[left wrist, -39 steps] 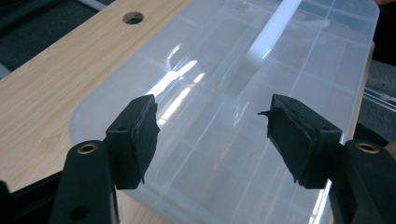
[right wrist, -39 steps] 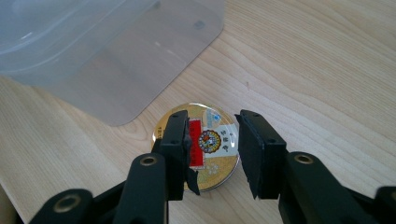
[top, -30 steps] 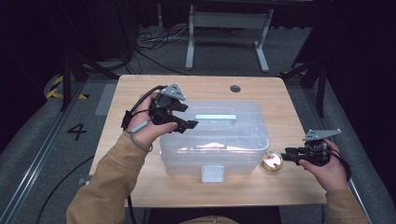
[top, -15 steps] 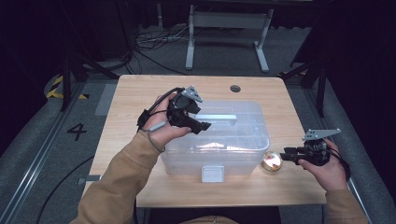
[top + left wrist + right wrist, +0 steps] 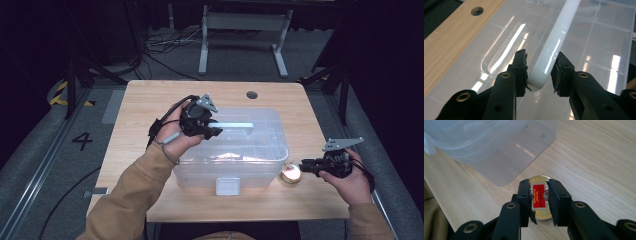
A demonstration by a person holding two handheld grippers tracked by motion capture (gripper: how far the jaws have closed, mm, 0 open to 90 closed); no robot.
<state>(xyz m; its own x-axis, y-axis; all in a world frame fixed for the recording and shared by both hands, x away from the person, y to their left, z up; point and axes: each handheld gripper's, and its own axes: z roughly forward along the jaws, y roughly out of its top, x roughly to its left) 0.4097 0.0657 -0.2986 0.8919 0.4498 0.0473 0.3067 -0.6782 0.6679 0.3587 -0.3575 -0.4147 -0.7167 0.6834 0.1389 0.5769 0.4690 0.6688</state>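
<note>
Your left gripper (image 5: 539, 72) has just been closing, and its jaws now straddle the bent end of the white handle (image 5: 554, 42) on top of the clear plastic box (image 5: 235, 150). The left pad looks to be touching the handle; on the right a thin gap may remain, so I would call it closed around the handle but not surely clamped. Taking it at the bend makes sense: the handle curves down to the lid (image 5: 596, 37) there, so the jaws have something to hook under if you mean to lift.

Your right gripper (image 5: 539, 200) lies low and level over the table (image 5: 594, 157), jaws narrow. They have been closing too, with the small round gold tin (image 5: 541, 205) between them. The pads sit over the tin's top, and whether they are actually pinching it I cannot tell. In the high view the tin (image 5: 290, 173) rests on the wood just beside the box's near right corner, with that gripper (image 5: 304, 167) reaching in from the right. Holding it there, close to the box, would suit putting it inside once the lid is up.

The tin has a red label with gold print; the lettering is too small to read. A number 4 (image 5: 82, 141) is marked on the floor left of the table. The box has a grey clasp (image 5: 227, 186) at its front.
</note>
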